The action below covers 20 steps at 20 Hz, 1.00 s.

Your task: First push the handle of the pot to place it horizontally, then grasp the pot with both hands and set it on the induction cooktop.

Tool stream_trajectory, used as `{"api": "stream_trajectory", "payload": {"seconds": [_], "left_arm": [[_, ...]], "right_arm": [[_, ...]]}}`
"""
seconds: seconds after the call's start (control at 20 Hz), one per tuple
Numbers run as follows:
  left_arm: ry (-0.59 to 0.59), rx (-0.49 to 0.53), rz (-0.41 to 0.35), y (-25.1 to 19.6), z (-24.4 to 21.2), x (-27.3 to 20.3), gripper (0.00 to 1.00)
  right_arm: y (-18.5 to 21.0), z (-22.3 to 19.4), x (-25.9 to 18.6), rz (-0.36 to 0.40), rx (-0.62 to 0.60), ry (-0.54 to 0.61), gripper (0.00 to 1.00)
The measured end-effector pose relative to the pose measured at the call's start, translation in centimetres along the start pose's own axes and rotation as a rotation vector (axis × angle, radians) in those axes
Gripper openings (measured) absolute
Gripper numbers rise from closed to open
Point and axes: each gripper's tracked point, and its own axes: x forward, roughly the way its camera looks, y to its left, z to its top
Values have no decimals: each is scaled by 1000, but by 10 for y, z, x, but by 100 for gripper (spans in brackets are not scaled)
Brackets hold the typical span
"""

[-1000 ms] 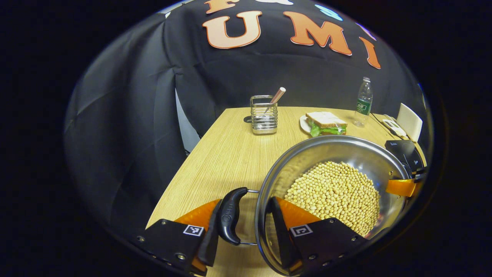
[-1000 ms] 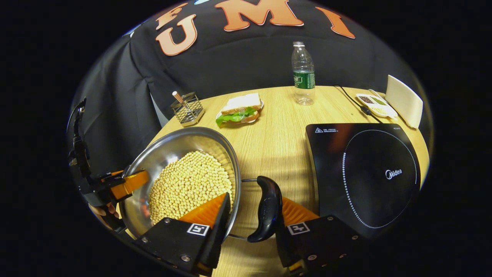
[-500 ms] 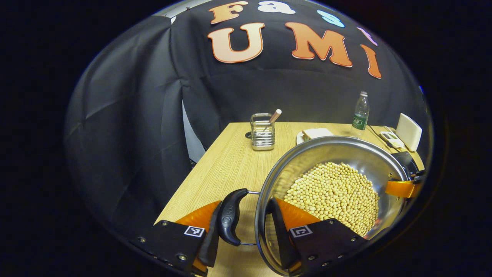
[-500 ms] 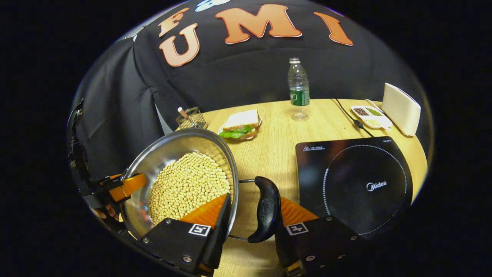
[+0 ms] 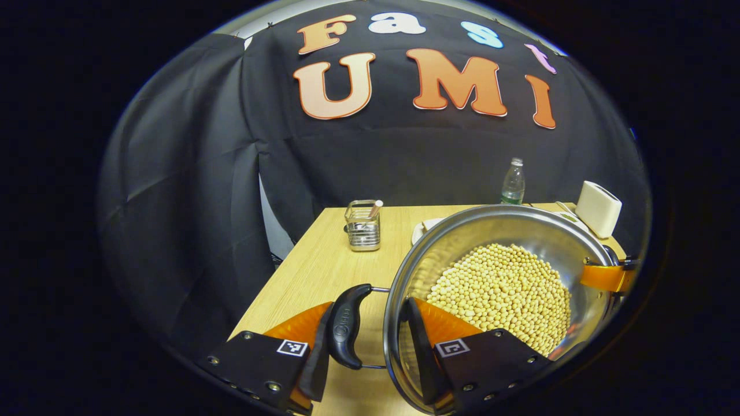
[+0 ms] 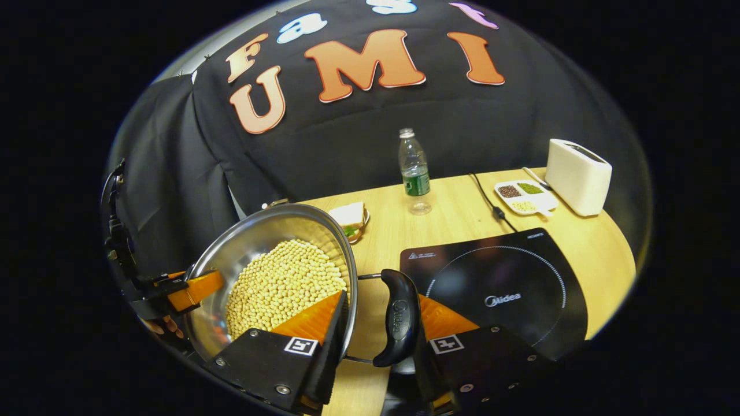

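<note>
Right gripper view: pot (image 6: 254, 242) rim hides most of sandwich (image 6: 349, 216) at 11 o'clock; tray (image 6: 523, 198) contents at 2 o'clock too small to tell.

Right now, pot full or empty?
Partly full: pot holds a layer of soybeans covering its bottom, well below the rim.

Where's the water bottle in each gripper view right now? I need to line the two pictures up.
Left gripper view: water bottle small, upper right, behind the pot rim at the table's far edge.
Right gripper view: water bottle upper centre, standing behind the induction cooktop.
Shared landmark: the white toaster, right of the bottle in both.
</note>
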Motion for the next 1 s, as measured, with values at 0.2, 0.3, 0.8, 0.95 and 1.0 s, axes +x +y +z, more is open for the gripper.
{"api": "stream_trajectory", "payload": {"seconds": [0.2,0.3,0.8,0.95,1.0], "left_arm": [[-30,18,-22,-33,17,-11,65],[-41,31,-37,-54,25,-16,64],[-110,80,-117,-150,58,-36,64],[-110,87,-140,-174,58,-35,65],[-110,88,-146,-182,57,-34,65]], "right_arm": [[-31,13,-18,-17,24,-39,56],[-47,16,-30,-28,38,-58,56],[-120,40,-80,-105,99,-138,56],[-147,38,-82,-127,114,-142,56],[-154,40,-83,-134,120,-144,56]]}}
